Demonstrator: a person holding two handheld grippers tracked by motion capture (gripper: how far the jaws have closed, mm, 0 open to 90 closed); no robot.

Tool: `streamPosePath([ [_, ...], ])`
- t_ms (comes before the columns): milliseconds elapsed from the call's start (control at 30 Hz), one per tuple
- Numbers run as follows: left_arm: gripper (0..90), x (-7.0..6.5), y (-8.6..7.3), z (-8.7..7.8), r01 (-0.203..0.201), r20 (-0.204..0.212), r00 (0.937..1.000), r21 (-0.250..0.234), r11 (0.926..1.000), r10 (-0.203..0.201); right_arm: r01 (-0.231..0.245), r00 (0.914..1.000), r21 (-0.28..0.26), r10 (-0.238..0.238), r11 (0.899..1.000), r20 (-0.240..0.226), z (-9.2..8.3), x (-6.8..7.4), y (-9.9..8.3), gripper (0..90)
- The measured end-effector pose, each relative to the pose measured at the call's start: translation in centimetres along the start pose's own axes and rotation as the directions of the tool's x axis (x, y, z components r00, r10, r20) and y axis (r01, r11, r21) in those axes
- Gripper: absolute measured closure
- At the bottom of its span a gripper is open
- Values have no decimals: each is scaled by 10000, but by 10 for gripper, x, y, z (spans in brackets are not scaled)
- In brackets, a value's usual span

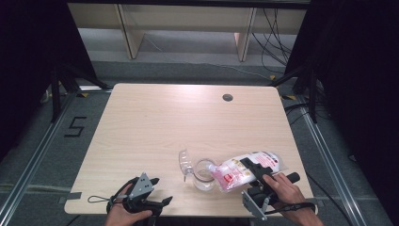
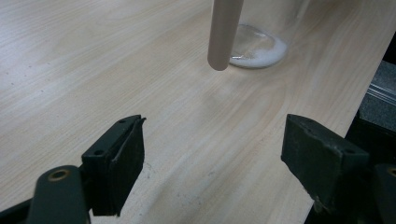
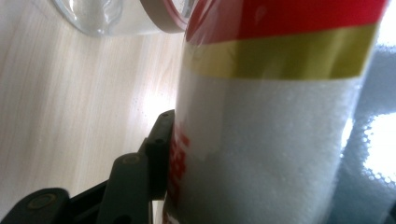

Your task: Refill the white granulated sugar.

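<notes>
From above, one bag (image 1: 247,170) of white grains (red-printed) tilts onto the single glass jar (image 1: 203,174), clamped by the right gripper (image 1: 256,175); the left gripper (image 2: 212,154) gapes empty near the jar; the right gripper view shows bag against jaw.

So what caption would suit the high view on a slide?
Right tool tips a bag of white powder into a clear jar; left tool rests open.

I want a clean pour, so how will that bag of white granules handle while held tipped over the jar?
The bag looks soft, so it probably sags around the right gripper. Its glossy film may slip. The clear jar seems light and might tip if nudged.
</notes>
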State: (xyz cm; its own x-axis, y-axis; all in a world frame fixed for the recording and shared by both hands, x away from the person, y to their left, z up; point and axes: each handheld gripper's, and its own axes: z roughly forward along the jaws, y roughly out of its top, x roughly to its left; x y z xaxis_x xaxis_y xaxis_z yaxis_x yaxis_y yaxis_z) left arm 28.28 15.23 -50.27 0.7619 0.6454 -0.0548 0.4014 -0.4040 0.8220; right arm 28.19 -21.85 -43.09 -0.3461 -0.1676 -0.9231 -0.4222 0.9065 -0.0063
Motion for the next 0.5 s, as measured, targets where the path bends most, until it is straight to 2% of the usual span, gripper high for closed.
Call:
streamPosePath([
  [33, 209, 1, 0, -1, -173, -57, 9998, 147, 9997, 174, 156, 9999, 111, -156, 9998, 49, -1, -1, 0, 531],
  [67, 209, 1, 0, -1, -173, -57, 9998, 147, 9997, 174, 156, 9999, 111, -156, 9998, 49, -1, -1, 0, 531],
  [100, 209, 0, 0, 0, -11, -17, 10000, -13, 10000, 11, 182, 9998, 30, -182, 9998, 65, 0, 0, 0, 531],
  [200, 208, -1, 0, 1, 32, 24, 10000, -35, 10000, -32, -153, 9999, 146, 154, 9998, -43, 0, 1, 1, 531],
  [233, 208, 0, 0, 1, -147, -12, 9999, -35, 9999, 147, 309, 9995, -70, -308, 9995, 96, 1, -3, 1, 531],
  [267, 207, -1, -1, 2, 21, 30, 10000, -33, 10000, -21, 409, 9991, -84, -408, 9991, 102, 2, -4, 2, 532],
  [333, 207, 0, 0, 2, -279, 18, 9996, -63, 9996, 279, 569, 9983, 32, -570, 9984, 84, 2, -6, 3, 532],
  [367, 207, -1, -1, 2, 33, 18, 10000, -97, 9999, -33, 681, 9976, 14, -681, 9977, 101, 3, -7, 3, 532],
  [400, 207, -1, -1, 2, 23, 21, 10000, -104, 9999, -23, 715, 9974, -9, -714, 9974, 134, 4, -7, 3, 532],
  [433, 207, -1, -1, 1, -18, -17, 10000, -35, 10000, 18, 486, 9988, 98, -486, 9988, -5, 4, -6, 3, 532],
  [500, 207, -1, -1, 1, -62, -27, 10000, -63, 10000, 62, 400, 9992, 9, -400, 9992, -18, 5, -6, 3, 533],
])
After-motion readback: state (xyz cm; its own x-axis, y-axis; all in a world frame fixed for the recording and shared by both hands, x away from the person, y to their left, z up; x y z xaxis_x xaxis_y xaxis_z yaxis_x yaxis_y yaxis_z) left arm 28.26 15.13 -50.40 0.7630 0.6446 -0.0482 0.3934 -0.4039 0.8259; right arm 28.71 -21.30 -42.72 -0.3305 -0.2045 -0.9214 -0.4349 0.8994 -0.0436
